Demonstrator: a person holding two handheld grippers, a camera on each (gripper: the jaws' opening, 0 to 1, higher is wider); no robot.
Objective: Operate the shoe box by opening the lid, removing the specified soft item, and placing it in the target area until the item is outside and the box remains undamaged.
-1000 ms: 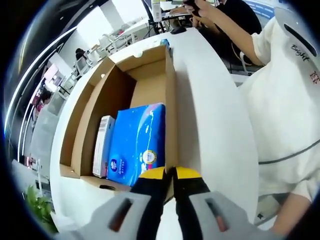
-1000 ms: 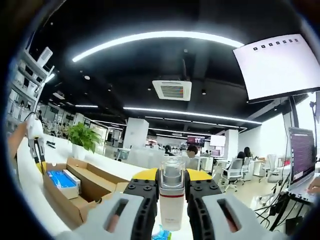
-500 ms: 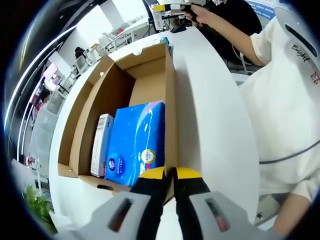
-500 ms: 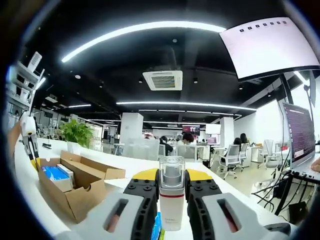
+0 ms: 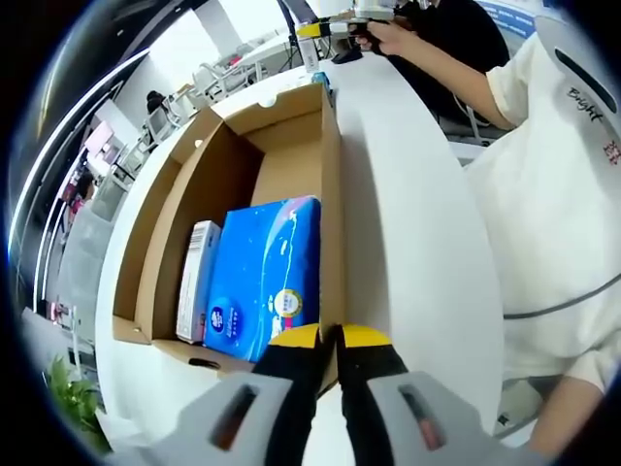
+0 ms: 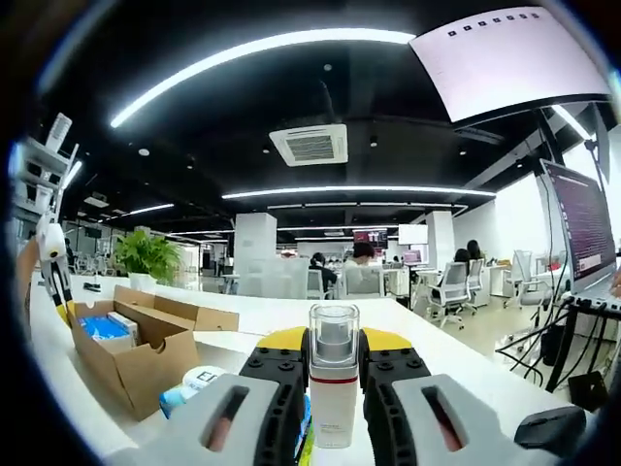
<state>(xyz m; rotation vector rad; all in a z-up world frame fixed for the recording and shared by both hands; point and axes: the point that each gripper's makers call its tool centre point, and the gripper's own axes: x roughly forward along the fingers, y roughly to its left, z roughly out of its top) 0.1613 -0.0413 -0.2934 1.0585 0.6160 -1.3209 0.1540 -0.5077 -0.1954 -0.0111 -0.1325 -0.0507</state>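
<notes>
An open cardboard shoe box (image 5: 228, 175) lies on the white table, lid folded back. Inside it sit a soft blue tissue pack (image 5: 262, 272) and a narrow white carton (image 5: 199, 282). My left gripper (image 5: 330, 335) has its yellow-tipped jaws pinched on the box's near wall. My right gripper (image 6: 333, 342) is shut on a white bottle (image 6: 333, 388) with a clear cap and red band, held upright above the table. In the right gripper view the box (image 6: 136, 359) stands at left with the tissue pack (image 6: 97, 328) inside and the left gripper (image 6: 58, 291) at its far corner.
A person in a white top (image 5: 563, 194) stands right of the table. The right gripper (image 5: 335, 24) with the bottle hangs past the box's far end. A small white-and-blue item (image 6: 194, 383) lies by the box; a black mouse (image 6: 551, 429) sits at right.
The right gripper view has tipped down and shows more table and box; the bottle stays gripped. In the left gripper view the right gripper has drifted a little rightward. The box has barely moved.
</notes>
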